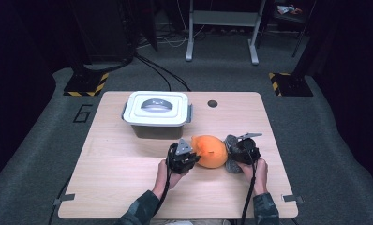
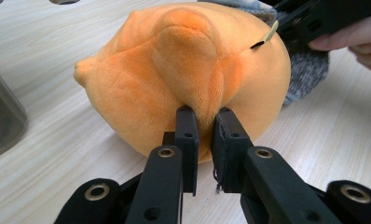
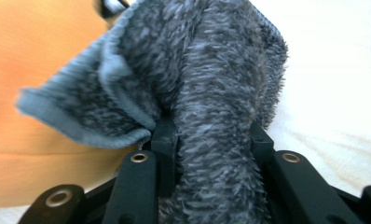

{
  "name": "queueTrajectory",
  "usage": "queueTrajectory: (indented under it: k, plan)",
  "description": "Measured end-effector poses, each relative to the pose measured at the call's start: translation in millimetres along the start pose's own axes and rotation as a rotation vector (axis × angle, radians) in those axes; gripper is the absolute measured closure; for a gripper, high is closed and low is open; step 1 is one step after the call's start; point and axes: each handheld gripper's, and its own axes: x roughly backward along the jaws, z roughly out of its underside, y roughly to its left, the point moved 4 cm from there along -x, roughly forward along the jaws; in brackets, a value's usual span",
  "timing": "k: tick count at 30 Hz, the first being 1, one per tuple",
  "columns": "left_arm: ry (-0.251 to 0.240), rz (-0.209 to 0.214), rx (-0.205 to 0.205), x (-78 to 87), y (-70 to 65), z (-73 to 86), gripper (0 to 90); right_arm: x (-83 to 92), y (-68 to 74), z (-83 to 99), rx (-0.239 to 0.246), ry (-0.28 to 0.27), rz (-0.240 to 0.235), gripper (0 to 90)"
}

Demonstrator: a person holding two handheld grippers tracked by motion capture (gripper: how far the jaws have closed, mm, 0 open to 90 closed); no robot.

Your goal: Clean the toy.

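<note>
An orange plush toy (image 1: 212, 151) lies on the wooden table (image 1: 119, 173), in front of the person. My left gripper (image 1: 192, 157) comes at it from the left. In the left gripper view its jaws (image 2: 206, 122) pinch a raised fold of the orange plush toy (image 2: 183, 70). A grey fuzzy cloth (image 1: 231, 155) lies against the toy's right side, with my right gripper (image 1: 235, 152) on it. In the right gripper view the grey fuzzy cloth (image 3: 211, 84) bulges out between the pressed jaws of that gripper (image 3: 211, 135), and the orange toy (image 3: 34, 60) is blurred at the left.
A grey box with a white latched lid (image 1: 157, 112) stands at the back left of the table, close behind the toy. A small round hole (image 1: 212, 103) sits near the far edge. The person's hands hold both grippers near the front edge.
</note>
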Motion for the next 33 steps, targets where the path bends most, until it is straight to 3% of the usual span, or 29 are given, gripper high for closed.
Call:
queueTrajectory:
  k: [3,8,12,16,22,25,28,30,33]
  plan:
    - [-0.002,-0.003,0.001,0.4,0.1,-0.1,81.2,0.3,-3.8,1.0,0.002,0.005,0.009,65.1]
    - [-0.004,-0.004,-0.002,1.2,-0.3,-0.9,81.2,32.6,-1.0,-10.0,0.027,-0.092,0.039,66.7]
    - [-0.003,-0.004,-0.006,1.3,-0.9,-1.6,81.1,62.1,17.0,-24.6,0.072,-0.168,-0.019,66.6]
    - [-0.005,-0.008,-0.007,1.1,-1.3,-1.7,81.2,76.1,40.6,-36.7,0.13,-0.208,-0.081,66.3]
    - [-0.007,-0.006,-0.015,1.2,-2.0,-2.2,81.0,73.6,71.5,-48.8,0.185,-0.233,-0.172,66.1]
    - [-0.005,-0.005,-0.016,1.3,-2.1,-2.4,81.0,66.6,82.7,-51.2,0.213,-0.213,-0.196,65.8]
    - [0.003,-0.011,-0.022,0.9,-2.1,-1.7,80.9,53.8,86.7,-49.8,0.248,-0.172,-0.158,65.8]
    - [-0.005,-0.004,-0.01,0.9,-1.2,-1.2,80.8,52.0,85.5,-49.1,0.234,-0.177,-0.163,66.0]
    - [-0.006,-0.003,-0.011,0.8,-1.5,-1.1,80.9,52.1,80.6,-48.3,0.219,-0.174,-0.134,65.9]
